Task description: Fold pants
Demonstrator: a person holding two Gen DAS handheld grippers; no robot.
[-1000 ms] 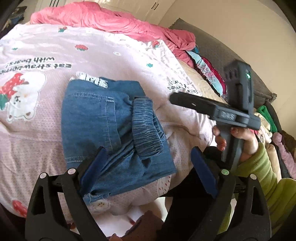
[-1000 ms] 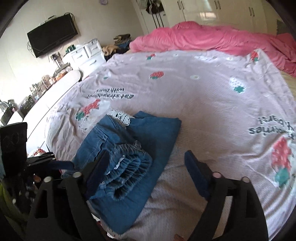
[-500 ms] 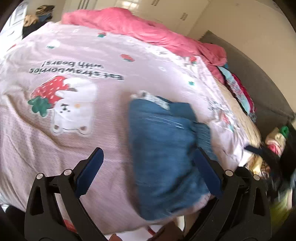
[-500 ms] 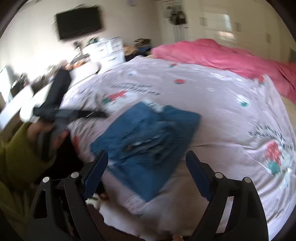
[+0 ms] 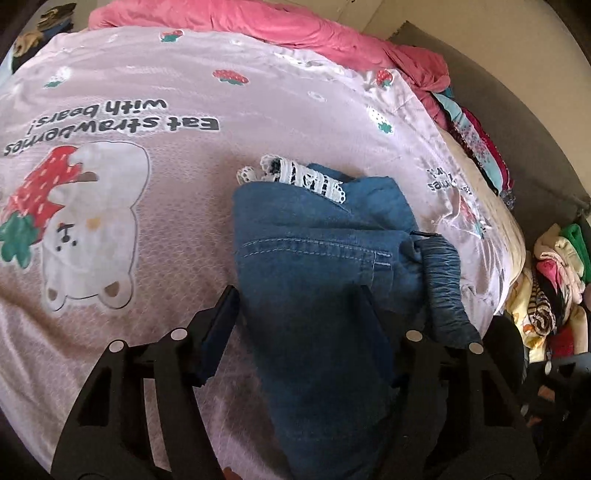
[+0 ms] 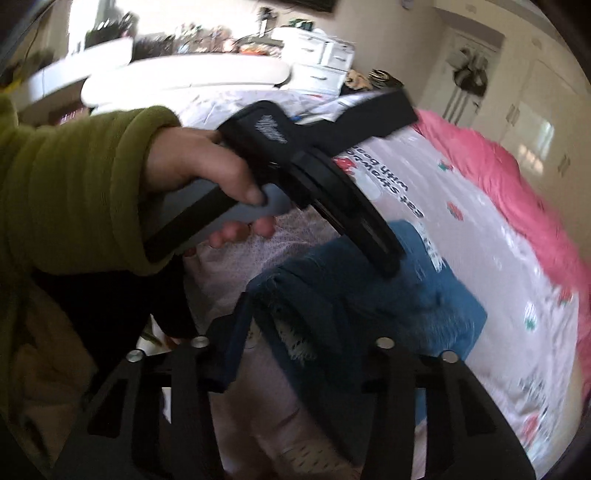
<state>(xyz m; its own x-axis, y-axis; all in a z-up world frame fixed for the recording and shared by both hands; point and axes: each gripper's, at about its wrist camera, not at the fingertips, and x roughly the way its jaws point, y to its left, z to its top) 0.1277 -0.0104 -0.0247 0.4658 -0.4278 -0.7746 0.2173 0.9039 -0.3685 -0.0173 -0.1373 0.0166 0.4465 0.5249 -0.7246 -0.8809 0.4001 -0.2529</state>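
The folded blue denim pants (image 5: 317,258) lie on the pink strawberry-print bedsheet (image 5: 147,229), with white lace trim (image 5: 295,177) at their far edge and the elastic waistband (image 5: 443,280) on the right. My left gripper (image 5: 299,325) straddles the near left part of the pants and its jaws are closing, with denim between them. In the right wrist view the pants (image 6: 424,314) lie ahead. My right gripper (image 6: 295,332) is closing around their near folded edge. A hand in a green sleeve (image 6: 74,192) holds the left gripper (image 6: 388,258), tip down on the denim.
A pink quilt (image 5: 295,33) is bunched along the far side of the bed. A pile of mixed clothes (image 5: 546,288) sits past the bed's right edge, by a grey headboard (image 5: 517,110). A white table (image 6: 184,74) and white drawers (image 6: 321,55) stand beyond the bed.
Both grippers have come in over the pants and their jaws have narrowed. The right gripper has rolled, and the left hand and its gripper now fill the upper part of its view.
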